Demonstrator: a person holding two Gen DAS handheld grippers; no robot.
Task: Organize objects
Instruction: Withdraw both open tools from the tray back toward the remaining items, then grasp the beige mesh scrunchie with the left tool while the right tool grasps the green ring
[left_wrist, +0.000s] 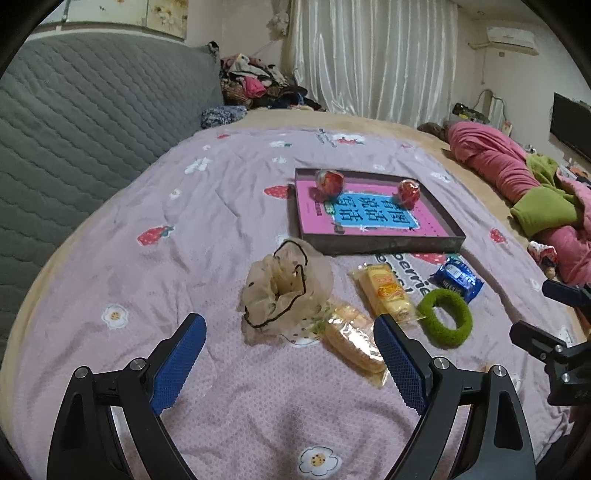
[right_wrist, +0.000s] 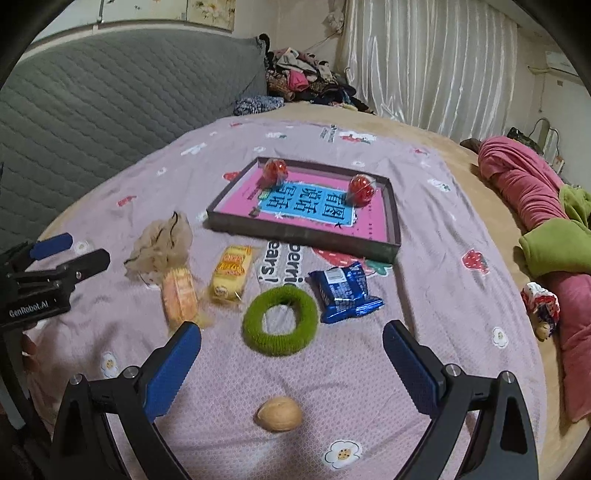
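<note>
- Hovering with jaws spread and empty, the left gripper (left_wrist: 290, 363) and right gripper (right_wrist: 291, 363) look between picks.
- Two red balls (right_wrist: 275, 171) sit in the tray (right_wrist: 303, 236); snacks and the green hair ring (right_wrist: 280, 320) lie just before it.
- Likely next: closing on one, lifting it into the tray.
- Only the right view shows a walnut (right_wrist: 279, 414), farthest from the tray.

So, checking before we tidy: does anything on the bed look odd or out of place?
Only the walnut: it lies alone between the open right gripper fingers, nearer than the row of snacks. The tray sits level with two red balls inside.
</note>
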